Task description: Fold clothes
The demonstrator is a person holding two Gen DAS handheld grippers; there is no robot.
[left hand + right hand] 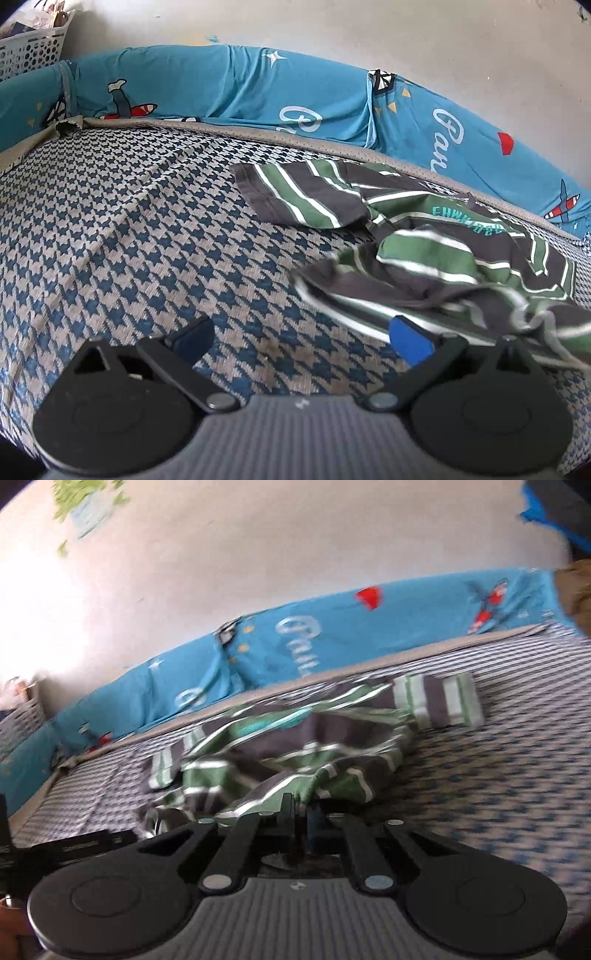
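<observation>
Shirt: green, grey and white striped cotton shirt (436, 254) lies crumpled on the houndstooth bed (147, 236), not folded.
Left gripper (299, 338): wide apart, empty.
Right gripper (301, 806): pinched onto the hem.

Bright daylight throughout, strongest at left of the right wrist view, where the wall (74, 620) blows out to white glare. Soft, faint shadows only. Heavy motion blur across the right wrist view; left wrist view mostly sharp, blurred only at the near hem of the striped shirt (436, 254). Fisheye bending and dark vignetted corners in both.
</observation>
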